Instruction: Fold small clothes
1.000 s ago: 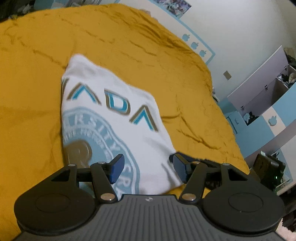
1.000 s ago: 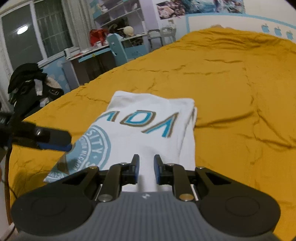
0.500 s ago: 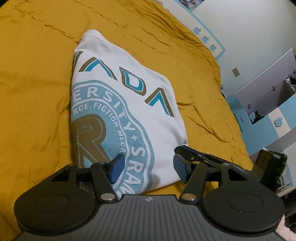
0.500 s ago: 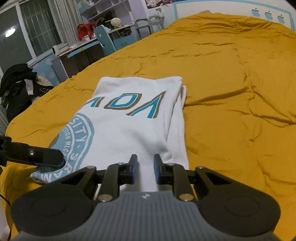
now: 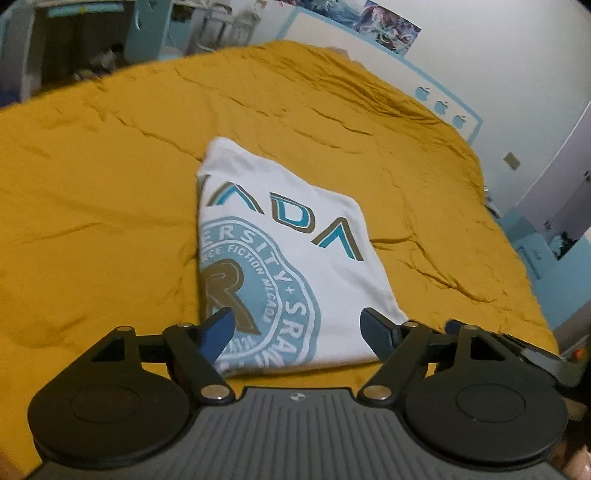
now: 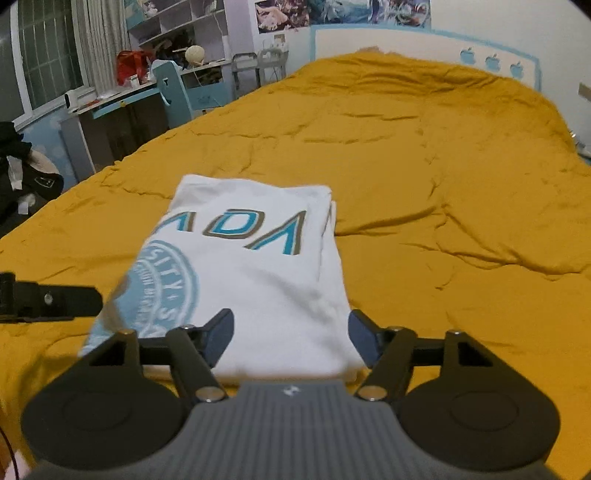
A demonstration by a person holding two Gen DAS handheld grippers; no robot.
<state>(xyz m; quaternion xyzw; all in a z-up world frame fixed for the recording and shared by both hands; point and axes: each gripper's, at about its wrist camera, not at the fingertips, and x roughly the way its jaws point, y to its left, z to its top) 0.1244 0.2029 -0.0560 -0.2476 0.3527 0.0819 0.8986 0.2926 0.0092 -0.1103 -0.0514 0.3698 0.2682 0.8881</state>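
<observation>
While both views were soft with motion blur, the folded white T-shirt could still be made out lying flat on the mustard-yellow bed cover, toward the cover's near edge. The shirt's near hem was partly cut off behind the body of each tool, so its lower corners could not be followed all the way. The left gripper had just been opening, and its blue-padded fingers stood wide apart above the shirt's near edge; whether they touched the cloth could not be told. The right gripper had likewise just been opening, its fingers spread and clear of any grip on the shirt. Only part of the print showed: the letters "ADA" and a round blue seal, whose wording was too smeared to read fully in the right view, while the left view showed more of the seal and a large brown "R". From the right wrist, a doubled layer of cloth was visible along the shirt's right side, which the left view did not show. That view also caught one black finger of the left gripper just left of the shirt, and, beyond the bed on that side, a cluttered desk and shelves. The left view instead showed a wall poster past the shirt.
</observation>
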